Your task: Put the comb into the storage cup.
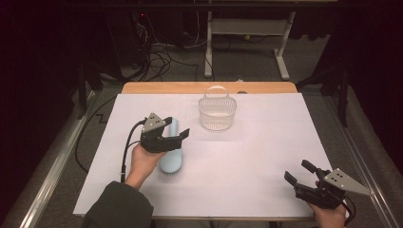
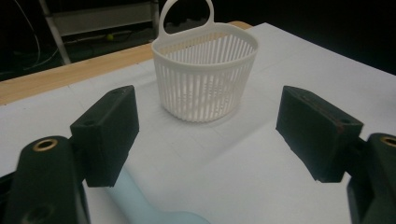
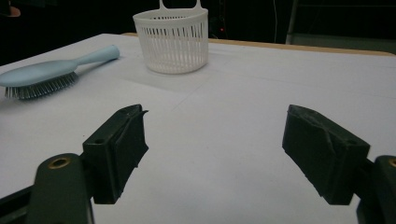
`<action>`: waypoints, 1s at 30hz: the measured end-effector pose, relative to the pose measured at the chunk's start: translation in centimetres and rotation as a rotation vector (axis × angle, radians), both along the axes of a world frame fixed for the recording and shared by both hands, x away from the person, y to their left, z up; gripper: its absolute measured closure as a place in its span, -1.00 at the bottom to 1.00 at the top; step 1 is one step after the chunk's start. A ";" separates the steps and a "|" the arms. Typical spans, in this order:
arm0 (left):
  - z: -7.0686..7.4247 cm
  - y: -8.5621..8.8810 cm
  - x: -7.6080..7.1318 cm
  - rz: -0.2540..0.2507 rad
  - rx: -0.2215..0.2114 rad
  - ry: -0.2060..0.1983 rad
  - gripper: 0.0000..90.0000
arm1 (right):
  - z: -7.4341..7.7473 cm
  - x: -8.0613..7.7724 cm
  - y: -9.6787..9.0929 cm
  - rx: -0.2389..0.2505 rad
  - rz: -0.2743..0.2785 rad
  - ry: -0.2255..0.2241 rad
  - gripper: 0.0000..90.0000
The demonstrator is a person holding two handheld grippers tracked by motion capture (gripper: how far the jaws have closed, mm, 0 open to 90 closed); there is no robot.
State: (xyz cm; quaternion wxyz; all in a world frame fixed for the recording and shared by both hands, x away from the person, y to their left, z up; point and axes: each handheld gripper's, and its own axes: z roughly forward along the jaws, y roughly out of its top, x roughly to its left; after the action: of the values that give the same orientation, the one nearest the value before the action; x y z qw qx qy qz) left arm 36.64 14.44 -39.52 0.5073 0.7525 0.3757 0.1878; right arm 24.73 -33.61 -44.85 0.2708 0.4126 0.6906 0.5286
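Hairbrush (image 1: 171, 159) half hidden under spread, empty left gripper (image 1: 177, 136); handle aimed toward basket (image 1: 217, 113). Right gripper (image 1: 298, 175) spread too.

Left hand-held gripper (image 1: 177, 135) raised, jaws apart — right hand-held gripper (image 1: 298, 174) low, jaws likewise wide.
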 end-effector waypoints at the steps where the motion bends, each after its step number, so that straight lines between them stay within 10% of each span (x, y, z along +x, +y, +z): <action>1: 0.1 -0.1 0.2 0.001 0.002 0.000 -0.54 | 0.0 0.0 0.0 -0.001 0.001 0.001 -0.51; 19: 0.3 -0.7 2.2 0.027 0.059 0.035 -0.54 | 0.0 0.0 0.0 -0.008 0.000 0.010 -0.51; 30: 1.5 -0.8 3.3 0.036 0.191 0.102 -0.31 | 0.0 0.1 0.0 -0.014 0.002 0.013 -0.51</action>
State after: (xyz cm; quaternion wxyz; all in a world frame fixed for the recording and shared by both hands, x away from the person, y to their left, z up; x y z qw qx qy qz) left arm 39.98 13.60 -38.03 0.4101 0.7991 0.3949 0.1934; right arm 24.78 -33.60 -44.90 0.2687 0.4133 0.6964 0.5215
